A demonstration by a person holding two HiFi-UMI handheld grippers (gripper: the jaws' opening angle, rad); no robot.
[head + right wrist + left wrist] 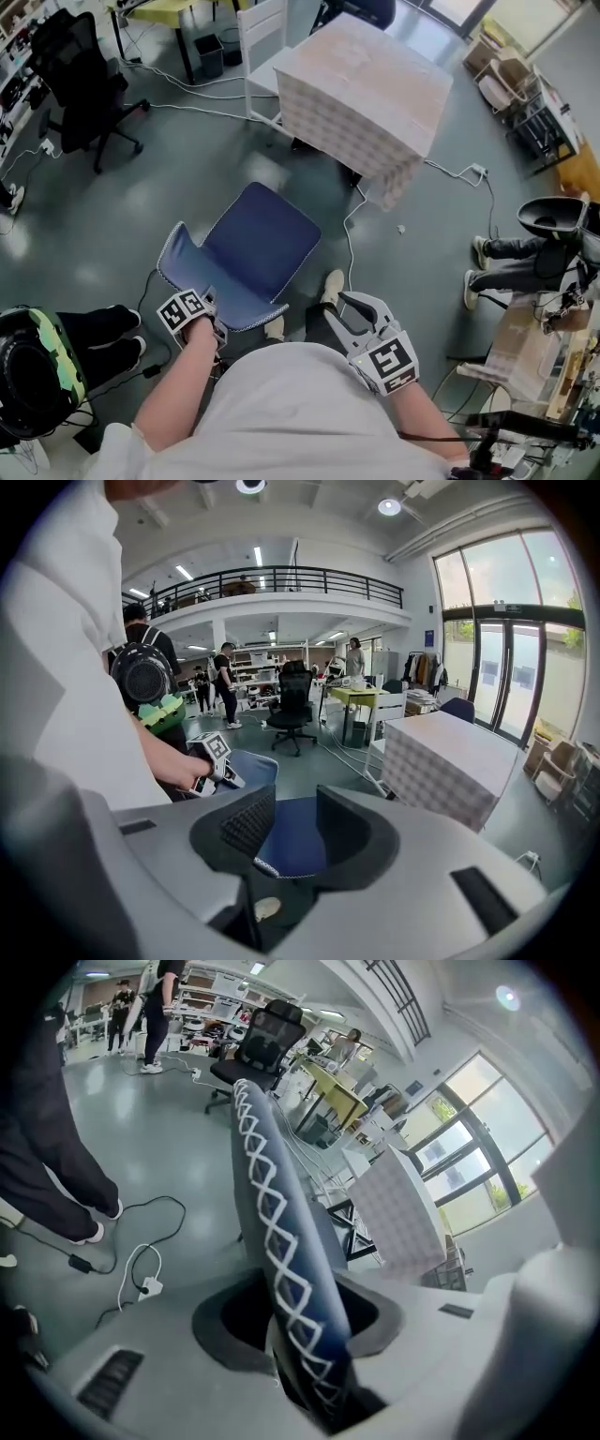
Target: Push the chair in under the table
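On the grey floor (112,216), near side of the room: blue chair (262,248), standing well apart from the table (366,80).
Chair: blue seat and backrest with white stitched edging; backrest at near left, seat open toward the table at far right. Table: draped in a pale checked cloth, with a white chair (262,37) at its far-left side. Left gripper (208,309): at the backrest's top edge, jaws closed onto that edge, which runs up between them in the left gripper view. Right gripper (295,827): jaws apart with nothing between them, hovering just beside the seat's near-right edge; the blue seat shows beyond the gap. Also present: black office chair (80,84) at far left; a white cable (352,234) trailing across the floor between chair and table.
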